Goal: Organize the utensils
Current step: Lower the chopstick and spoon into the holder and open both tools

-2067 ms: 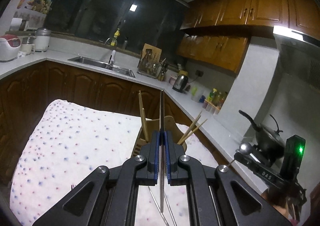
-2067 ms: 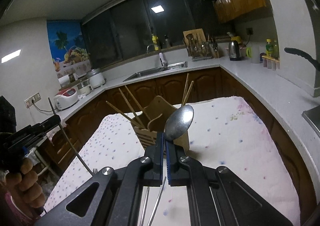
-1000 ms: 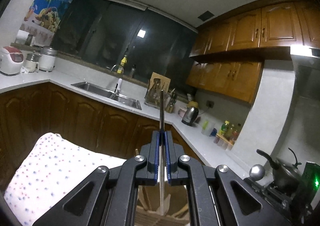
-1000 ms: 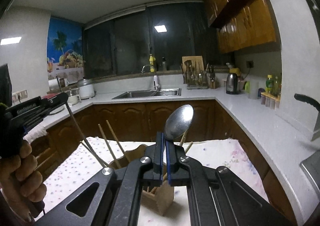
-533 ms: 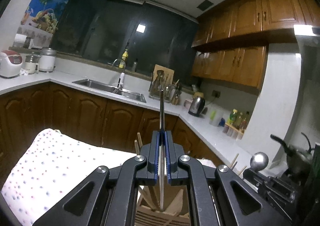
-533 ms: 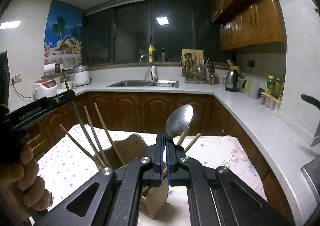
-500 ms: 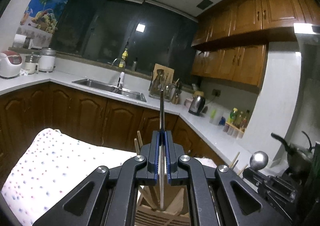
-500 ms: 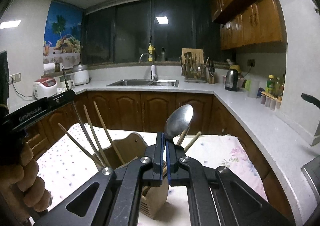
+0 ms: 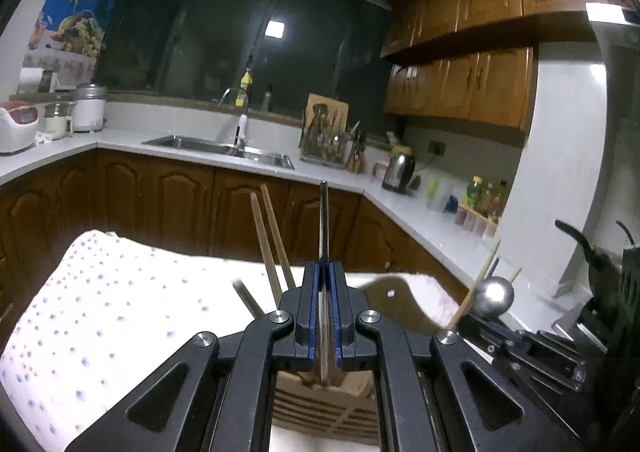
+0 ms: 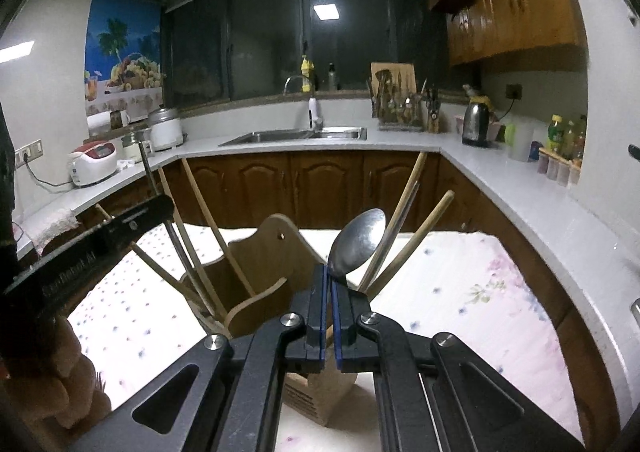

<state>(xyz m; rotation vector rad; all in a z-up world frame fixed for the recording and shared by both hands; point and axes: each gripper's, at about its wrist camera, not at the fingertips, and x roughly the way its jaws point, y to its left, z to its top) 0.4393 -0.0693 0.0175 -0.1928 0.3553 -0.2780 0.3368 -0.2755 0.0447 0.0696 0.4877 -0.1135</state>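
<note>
A wooden utensil holder (image 10: 276,276) stands on the dotted tablecloth (image 10: 460,292) with several chopsticks (image 10: 404,212) in it; its slatted front shows in the left wrist view (image 9: 320,408). My left gripper (image 9: 325,272) is shut on a thin metal utensil handle (image 9: 323,220), held upright over the holder, its lower end inside it. My right gripper (image 10: 329,280) is shut on a metal spoon (image 10: 357,242), bowl up, just above the holder. The spoon's bowl shows in the left wrist view (image 9: 494,297). The left gripper body shows in the right wrist view (image 10: 88,248).
White counters run behind with a sink (image 10: 296,135), kettle (image 10: 476,122), rice cooker (image 10: 93,158) and a rack of utensils (image 10: 396,104). Brown cabinets (image 10: 320,188) stand below. A black pan handle (image 9: 580,240) is at the right.
Both grippers have come lower and closer to the holder. The left's utensil now reaches into the holder. The spoon sits nearer the holder's right compartment.
</note>
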